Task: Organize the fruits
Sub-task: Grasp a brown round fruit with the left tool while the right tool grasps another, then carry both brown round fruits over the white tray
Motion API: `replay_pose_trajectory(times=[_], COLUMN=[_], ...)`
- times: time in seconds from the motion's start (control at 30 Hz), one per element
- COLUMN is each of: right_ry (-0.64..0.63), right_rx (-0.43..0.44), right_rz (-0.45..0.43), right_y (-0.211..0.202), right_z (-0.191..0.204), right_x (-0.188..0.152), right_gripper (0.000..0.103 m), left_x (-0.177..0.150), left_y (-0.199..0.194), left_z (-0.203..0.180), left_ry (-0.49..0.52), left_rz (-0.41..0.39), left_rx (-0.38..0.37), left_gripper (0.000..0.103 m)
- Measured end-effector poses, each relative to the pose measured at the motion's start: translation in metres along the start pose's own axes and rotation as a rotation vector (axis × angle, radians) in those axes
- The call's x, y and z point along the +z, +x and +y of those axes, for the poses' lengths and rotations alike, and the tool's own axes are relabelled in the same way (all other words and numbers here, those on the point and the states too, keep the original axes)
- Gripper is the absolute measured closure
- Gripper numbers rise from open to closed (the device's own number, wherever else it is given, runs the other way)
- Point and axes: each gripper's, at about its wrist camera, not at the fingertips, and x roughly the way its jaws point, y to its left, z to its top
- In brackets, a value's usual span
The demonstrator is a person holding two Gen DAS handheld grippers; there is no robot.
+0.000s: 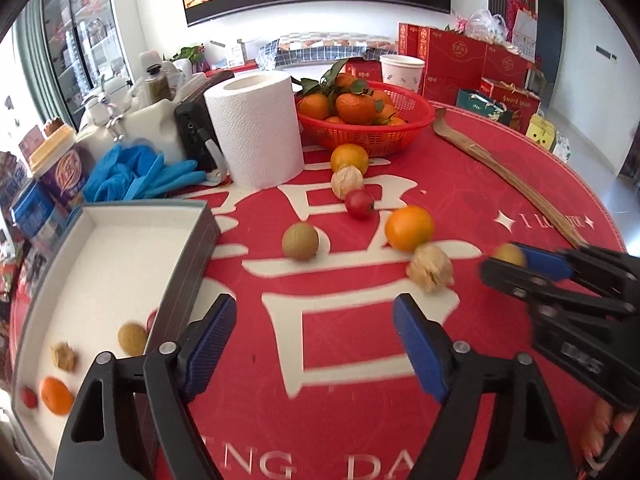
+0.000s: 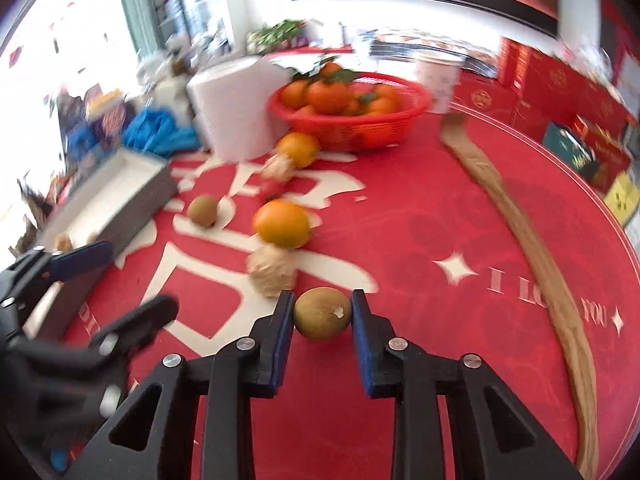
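My right gripper (image 2: 322,314) is shut on a round brown-green fruit (image 2: 322,313) just above the red tablecloth; in the left wrist view this gripper (image 1: 516,267) is at the right edge. My left gripper (image 1: 316,340) is open with nothing between its pads, beside the grey box (image 1: 192,248). The box's white inside holds an orange (image 1: 56,396), a husked fruit (image 1: 63,356), a brown fruit (image 1: 132,336) and a small red one. On the cloth lie an orange (image 1: 409,227), a husked fruit (image 1: 430,267), a brown fruit (image 1: 300,241), a cherry tomato (image 1: 359,204), another husked fruit (image 1: 347,182) and another orange (image 1: 349,158).
A red basket (image 1: 400,136) of tangerines stands at the back. A paper roll (image 1: 256,128), blue gloves (image 1: 136,176) and jars crowd the back left. A long dried strip (image 1: 508,176) lies along the right rim. Red boxes stand beyond the table.
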Motion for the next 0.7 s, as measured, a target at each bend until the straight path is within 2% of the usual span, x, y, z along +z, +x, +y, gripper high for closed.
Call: replay_pose_trajectory(times=[0.2,0.3,0.33,0.37,0.4,0.43,0.5,0.6,0.7], right_ry=[0.077,0.082,0.083,0.083,0.084,0.084,0.084,0.082,0.083], right_rx=[0.030,0.043,0.047,0.050,0.054,0.057,0.064,0.074,0.086], right_rz=[0.005,-0.007,-0.011,-0.012,-0.012,-0.011,-0.007,-0.006,-0.006], right_y=[-0.011,-0.018,-0.019,-0.019,-0.019,-0.018,-0.017,-0.016,-0.015], right_z=[-0.025,-0.029,-0.030,-0.031,-0.030,-0.030,-0.029,-0.027,-0.026], right_x=[-0.004,-0.004,-0.004,-0.004,-0.004,-0.004,-0.004,-0.005,-0.006], right_gripper=[0.074,0.074,0.074,0.074,0.074,0.074,0.074,0.074,0.074], left_x=[0.027,0.033,0.034,0.035,0.036,0.036,0.033,0.026,0.020], left_y=[0.045,0.052,0.054,0.054,0.054,0.052,0.050,0.040,0.017], left_z=[0.003,0.006,0.007,0.008,0.007,0.005,0.003,0.008,0.013], left_ry=[-0.021,-0.060,-0.072,-0.082,-0.086,-0.075,-0.066,-0.093,-0.110], left_rz=[0.085,0.078,0.083,0.085,0.086,0.089,0.085,0.082,0.040], left_rx=[0.046,0.032,0.022,-0.002,-0.019,-0.014,0.000,-0.021,-0.010], left_gripper=[0.031,0.036,0.046,0.062,0.071,0.075,0.075,0.075,0.075])
